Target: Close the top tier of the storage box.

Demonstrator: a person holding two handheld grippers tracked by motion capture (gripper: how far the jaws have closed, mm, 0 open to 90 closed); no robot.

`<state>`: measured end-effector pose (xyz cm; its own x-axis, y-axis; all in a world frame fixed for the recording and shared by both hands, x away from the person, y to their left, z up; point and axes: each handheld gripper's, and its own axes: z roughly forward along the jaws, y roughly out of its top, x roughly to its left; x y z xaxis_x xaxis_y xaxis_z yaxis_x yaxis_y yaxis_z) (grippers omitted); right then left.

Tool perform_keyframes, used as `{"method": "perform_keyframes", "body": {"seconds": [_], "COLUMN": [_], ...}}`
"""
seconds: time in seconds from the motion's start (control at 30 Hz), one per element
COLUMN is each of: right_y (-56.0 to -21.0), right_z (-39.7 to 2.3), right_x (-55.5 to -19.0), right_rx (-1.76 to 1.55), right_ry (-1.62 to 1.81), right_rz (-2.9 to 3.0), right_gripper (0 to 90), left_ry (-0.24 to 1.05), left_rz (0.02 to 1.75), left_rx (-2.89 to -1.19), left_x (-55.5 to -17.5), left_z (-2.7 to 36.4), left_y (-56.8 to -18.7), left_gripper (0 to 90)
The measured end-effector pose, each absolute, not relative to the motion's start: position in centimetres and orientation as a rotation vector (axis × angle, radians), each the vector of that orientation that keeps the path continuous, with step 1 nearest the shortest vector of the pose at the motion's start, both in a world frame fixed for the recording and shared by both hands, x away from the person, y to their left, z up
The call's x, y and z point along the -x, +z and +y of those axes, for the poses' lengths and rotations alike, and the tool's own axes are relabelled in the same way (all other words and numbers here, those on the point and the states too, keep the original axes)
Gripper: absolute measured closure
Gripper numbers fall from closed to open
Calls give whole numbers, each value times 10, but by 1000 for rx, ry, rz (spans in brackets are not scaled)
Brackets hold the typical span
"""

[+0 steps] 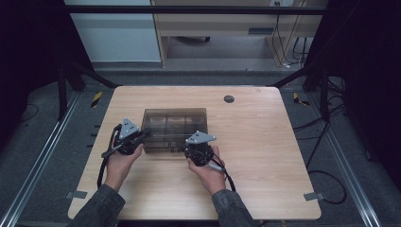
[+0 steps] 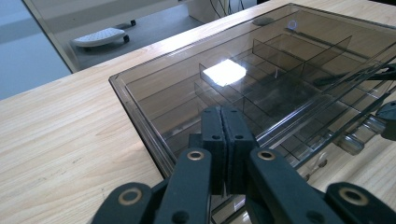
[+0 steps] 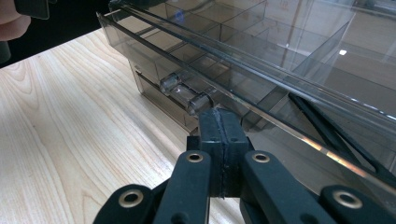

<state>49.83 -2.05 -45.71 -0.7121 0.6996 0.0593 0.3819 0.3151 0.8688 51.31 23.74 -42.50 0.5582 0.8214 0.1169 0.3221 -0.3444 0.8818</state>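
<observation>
Working at the near edge of a smoke-tinted plastic organiser box (image 1: 175,128), both grippers are sitting with their fingers pressed together, pad against pad, nothing showing between them. The left gripper (image 1: 144,135) is resting its tip at the box's near-left corner; in the left gripper view its closed fingers (image 2: 227,140) are lying over the rim of the lid. The right gripper (image 1: 189,147) is standing at the near-right part of the front edge, its closed fingers (image 3: 220,133) touching or almost touching a clear latch (image 3: 184,93) on the front wall — contact cannot be told for certain.

Judged from this pose, the step in hand is freeing the front catch and opening the lid. Doing it well is calling for a small, steady push with the closed tip squarely on the latch, not on the thin rim beside it, while the other gripper is holding the box down so it is not sliding across the desk (image 1: 265,156). Lifting should be even along the front — a lid this thin may twist or snap back.

The box is lying flat, centre-left on the pale wooden desk. It is shallow, rectangular and translucent brown, with inner dividers forming several compartments that are appearing empty.
</observation>
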Motion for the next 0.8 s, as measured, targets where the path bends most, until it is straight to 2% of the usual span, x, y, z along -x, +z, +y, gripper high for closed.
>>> {"method": "perform_keyframes", "body": {"seconds": [0.8], "right_y": [-457], "right_z": [-17], "right_x": [-508], "right_rx": [-989], "right_ry": [1343], "right_rz": [2239], "right_gripper": [900], "left_ry": [715], "left_rz": [927], "left_rx": [-1911], "left_x": [-513], "left_z": [237], "left_y": [-425], "left_gripper": [881]}}
